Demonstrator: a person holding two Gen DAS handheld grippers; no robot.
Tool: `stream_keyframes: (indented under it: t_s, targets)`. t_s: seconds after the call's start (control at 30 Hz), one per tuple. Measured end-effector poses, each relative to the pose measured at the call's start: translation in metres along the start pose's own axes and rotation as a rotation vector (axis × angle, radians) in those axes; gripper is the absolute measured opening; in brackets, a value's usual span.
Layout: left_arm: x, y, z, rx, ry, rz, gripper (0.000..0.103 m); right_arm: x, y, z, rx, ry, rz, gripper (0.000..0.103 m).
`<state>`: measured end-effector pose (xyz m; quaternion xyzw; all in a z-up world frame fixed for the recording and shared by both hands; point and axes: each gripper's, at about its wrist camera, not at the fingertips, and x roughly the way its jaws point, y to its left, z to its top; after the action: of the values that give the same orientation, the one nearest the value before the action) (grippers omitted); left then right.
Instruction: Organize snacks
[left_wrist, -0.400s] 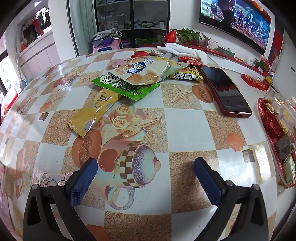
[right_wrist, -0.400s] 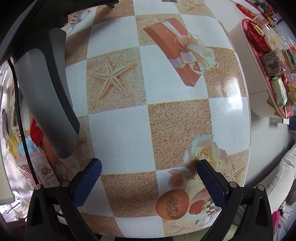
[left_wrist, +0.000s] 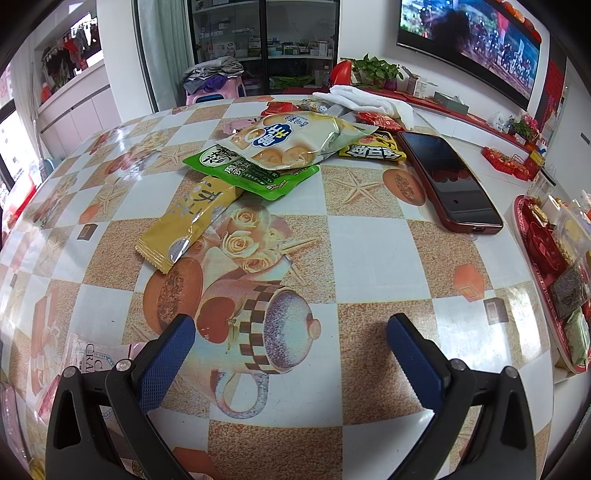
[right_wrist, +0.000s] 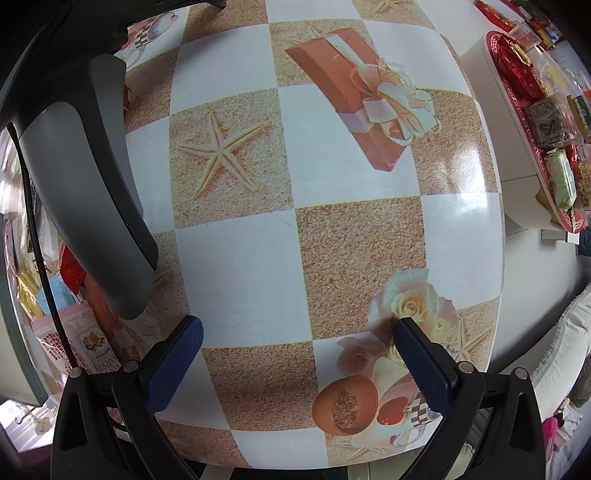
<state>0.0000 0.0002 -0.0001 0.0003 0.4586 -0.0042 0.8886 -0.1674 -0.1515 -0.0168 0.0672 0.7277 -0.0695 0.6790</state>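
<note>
I am looking over a round table (left_wrist: 369, 251) covered in a checked cloth printed with starfish, roses and teapots, and it fills most of both wrist views. Off its right edge sits a red tray (left_wrist: 532, 258) on a lower white surface, and it holds several wrapped snacks: a dark packet (left_wrist: 569, 291), a pale green one (left_wrist: 578, 334) just beside it, and clear bags further back that I cannot read. The same tray (right_wrist: 517, 92) shows at the top right of my right wrist view, with the dark packet (right_wrist: 546, 118) and the green one (right_wrist: 561, 177) lying in it. On the table's far side the loose snacks lie in a pile: a large cream biscuit bag (left_wrist: 291, 142) rests on top of a green packet (left_wrist: 251, 171), and a long yellow packet (left_wrist: 192, 221) has its far end tucked under the green one. A black-and-yellow packet (left_wrist: 373, 151) lies to the right of the biscuit bag, touching a dark red phone (left_wrist: 448, 184) that lies flat on the cloth. My left gripper (left_wrist: 291, 347) hangs over the printed teapot, jaws spread wide with nothing between them, well short of the pile. My right gripper (right_wrist: 299, 347) is likewise released and empty above bare cloth.
</note>
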Motion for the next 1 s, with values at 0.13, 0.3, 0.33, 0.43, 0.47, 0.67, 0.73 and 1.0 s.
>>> stream_keyframes:
  t_s: [0.13,0.3,0.33,0.43,0.47,0.67,0.73,1.0]
  targets:
    - [0.000,0.000,0.000,0.000,0.000,0.000,0.103,0.002,-0.002,0.003,0.000,-0.004,0.002,0.103]
    - [0.000,0.000,0.000,0.000,0.000,0.000,0.103,-0.004,0.002,-0.013,-0.005,-0.016,0.016,0.103]
    - [0.000,0.000,0.000,0.000,0.000,0.000,0.103,-0.005,0.002,-0.013,-0.005,-0.013,0.015,0.103]
    - [0.000,0.000,0.000,0.000,0.000,0.000,0.103,-0.004,0.003,-0.010,-0.005,0.009,0.001,0.103]
    - [0.000,0.000,0.000,0.000,0.000,0.000,0.103,-0.004,0.002,-0.009,-0.006,0.017,-0.008,0.103]
    - [0.000,0.000,0.000,0.000,0.000,0.000,0.103,-0.006,0.004,-0.005,-0.008,-0.043,0.013,0.103]
    - [0.000,0.000,0.000,0.000,0.000,0.000,0.103,-0.006,0.004,-0.007,-0.010,-0.052,0.014,0.103]
    - [0.000,0.000,0.000,0.000,0.000,0.000,0.103,-0.029,-0.011,-0.022,-0.048,0.013,0.094,0.103]
